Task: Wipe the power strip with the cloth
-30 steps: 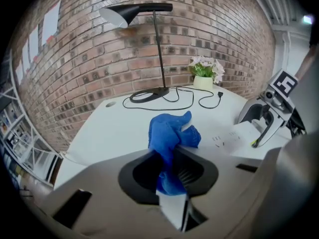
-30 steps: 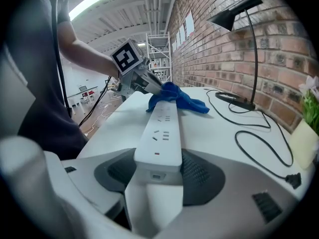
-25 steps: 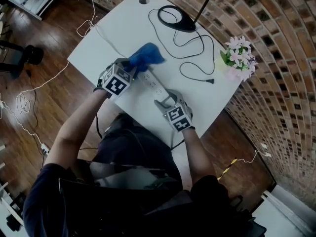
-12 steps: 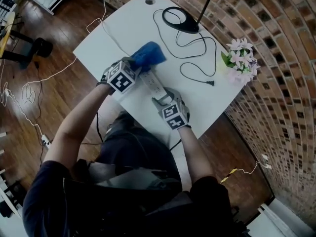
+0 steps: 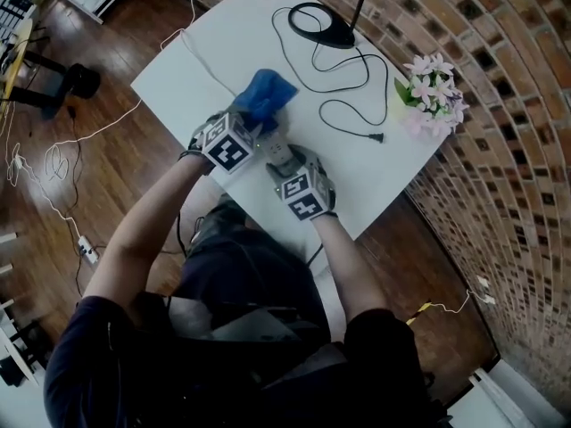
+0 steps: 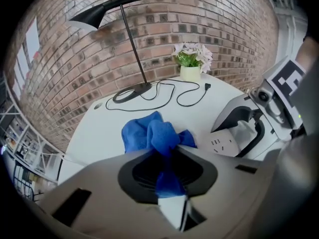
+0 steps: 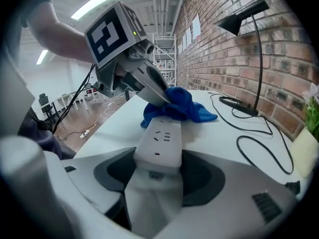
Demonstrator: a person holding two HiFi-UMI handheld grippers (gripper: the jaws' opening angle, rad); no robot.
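A white power strip (image 7: 160,138) lies on the white table (image 5: 375,181). My right gripper (image 7: 157,169) is shut on its near end, with the jaws on either side of the strip (image 5: 273,144). My left gripper (image 6: 167,156) is shut on a bunched blue cloth (image 6: 155,133). In the right gripper view the cloth (image 7: 179,106) rests on the strip's far part, under the left gripper (image 7: 152,91). In the head view the left gripper (image 5: 257,125) sits just left of the right gripper (image 5: 281,156), and the cloth (image 5: 264,96) spreads beyond them. The strip's sockets (image 6: 224,144) show beside the cloth.
A black desk lamp's base (image 5: 319,25) stands at the table's far side, and its black cord runs to a loose plug (image 5: 378,137). A pot of pink flowers (image 5: 430,96) is at the right edge by the brick wall. A white cable (image 5: 198,59) crosses the table's left part.
My left gripper has slid with the cloth along the strip toward my right gripper, so the two now sit closer together. The right gripper has kept its hold in place.
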